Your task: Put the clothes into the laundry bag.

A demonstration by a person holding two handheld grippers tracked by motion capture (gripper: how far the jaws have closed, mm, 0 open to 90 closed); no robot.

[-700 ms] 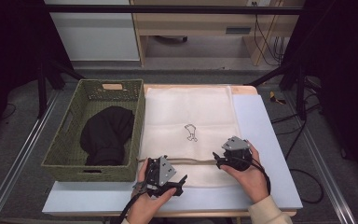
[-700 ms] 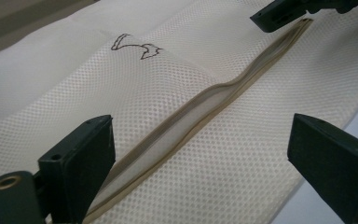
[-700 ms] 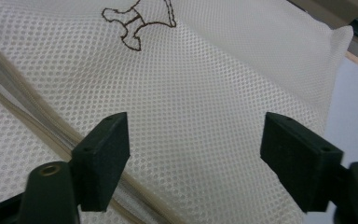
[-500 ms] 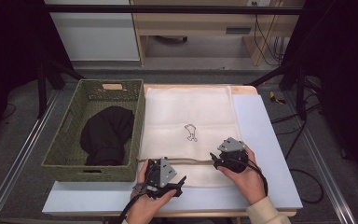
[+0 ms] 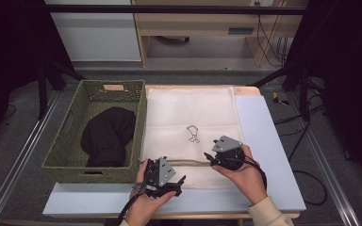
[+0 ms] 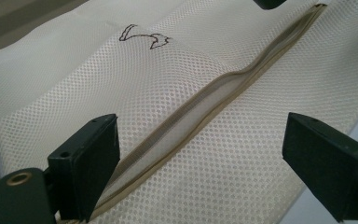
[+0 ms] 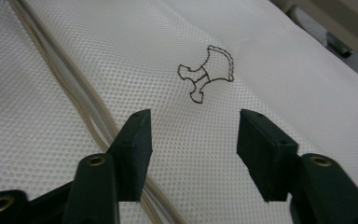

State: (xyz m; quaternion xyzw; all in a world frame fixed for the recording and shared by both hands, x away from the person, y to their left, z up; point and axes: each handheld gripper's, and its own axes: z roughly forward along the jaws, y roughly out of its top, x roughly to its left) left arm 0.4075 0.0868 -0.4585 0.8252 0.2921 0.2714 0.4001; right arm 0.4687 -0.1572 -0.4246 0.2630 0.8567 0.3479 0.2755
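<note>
A cream mesh laundry bag (image 5: 193,127) lies flat on the counter (image 5: 268,141), its left edge just beside a green woven basket (image 5: 70,141) holding a dark garment (image 5: 107,136). Both tools work at the bag's near end, along its tan zipper (image 6: 214,95). The left tool (image 5: 162,178) sits over the zipper's left end, jaws spread wide and gripping nothing. The right tool (image 5: 217,157) hovers at the zipper just below the bag's embroidered motif (image 7: 206,72) (a small dark outline), jaws parted, nothing between them. Compared with a moment earlier, the right tool has drawn slightly nearer the person; the left has barely shifted, and the bag lies as before.
</note>
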